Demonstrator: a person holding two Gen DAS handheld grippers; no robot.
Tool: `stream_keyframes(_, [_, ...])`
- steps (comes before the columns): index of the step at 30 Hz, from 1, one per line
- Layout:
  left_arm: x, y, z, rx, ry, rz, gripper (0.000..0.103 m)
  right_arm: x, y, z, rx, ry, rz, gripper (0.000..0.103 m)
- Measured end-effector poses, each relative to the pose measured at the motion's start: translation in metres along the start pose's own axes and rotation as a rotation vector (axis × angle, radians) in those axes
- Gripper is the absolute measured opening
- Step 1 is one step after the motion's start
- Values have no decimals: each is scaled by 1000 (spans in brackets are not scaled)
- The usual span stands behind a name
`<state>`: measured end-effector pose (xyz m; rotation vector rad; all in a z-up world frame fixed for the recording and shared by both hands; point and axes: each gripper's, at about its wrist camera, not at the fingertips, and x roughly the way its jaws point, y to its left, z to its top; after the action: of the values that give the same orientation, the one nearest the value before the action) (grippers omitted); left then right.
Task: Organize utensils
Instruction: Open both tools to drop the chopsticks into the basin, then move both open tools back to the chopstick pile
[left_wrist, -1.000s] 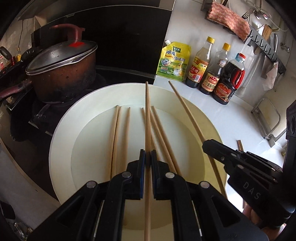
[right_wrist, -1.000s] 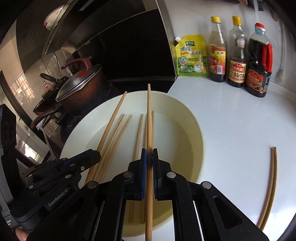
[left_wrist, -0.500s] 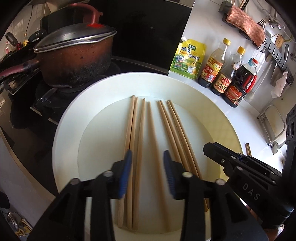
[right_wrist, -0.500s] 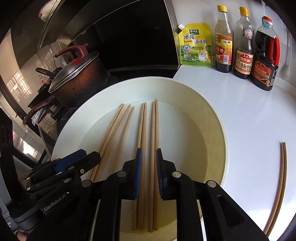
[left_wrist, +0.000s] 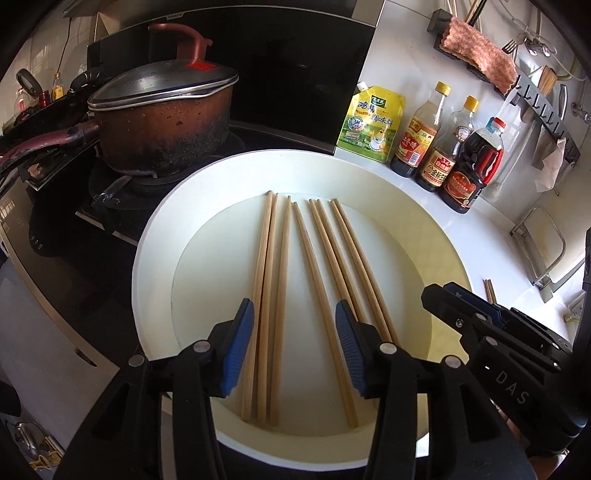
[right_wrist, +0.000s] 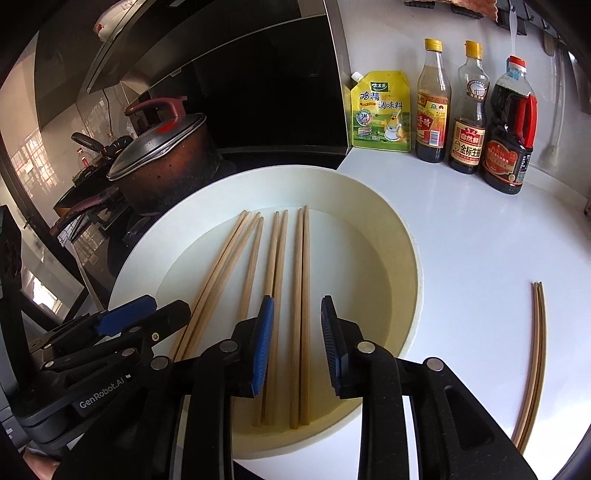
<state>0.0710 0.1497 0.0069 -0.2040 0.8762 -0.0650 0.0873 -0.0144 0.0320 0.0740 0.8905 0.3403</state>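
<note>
Several wooden chopsticks (left_wrist: 314, 273) lie side by side in a large white round plate (left_wrist: 155, 236) on the counter; they show in the right wrist view (right_wrist: 275, 277) too, on the same plate (right_wrist: 402, 258). My left gripper (left_wrist: 293, 347) is open and empty above the near ends of the chopsticks. My right gripper (right_wrist: 297, 343) is open and empty over the rightmost pair in the plate. Each gripper shows at the edge of the other's view. A loose pair of chopsticks (right_wrist: 533, 365) lies on the white counter to the right of the plate.
A lidded brown pot (left_wrist: 162, 122) sits on the black stove left of the plate. A yellow seasoning pouch (left_wrist: 371, 125) and three sauce bottles (left_wrist: 439, 147) stand along the back wall. A wall rack with a cloth (left_wrist: 480, 62) hangs at upper right.
Both grippers were each shut on a chopstick a second ago. They have opened, both chopsticks now lie in the plate, and both grippers have lifted back.
</note>
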Motion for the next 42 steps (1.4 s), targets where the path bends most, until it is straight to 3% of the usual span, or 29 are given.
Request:
stream_keyframes(9, [-11,-17,-13,41,5,-6,46,-22,-13,-13,27,-41,-21,33])
stream_keyframes(18, [-18,-48,-24,102,-3,-14,54,-46,-39,-29,64,-73,-57,40])
stream_keyframes(29, [-21,-106,-45,201,-2,-58,74,-79,-87,-56,104,-107,-171,57])
stream_keyframes(37, [-15,-159,-65,302,0,-81,88,-97,-140,-83,159,-102,-254,60])
stream_keyframes(42, [-8,-184,-75,349,-4,-92,91,-98,-170,-100,194,-81,-293,60])
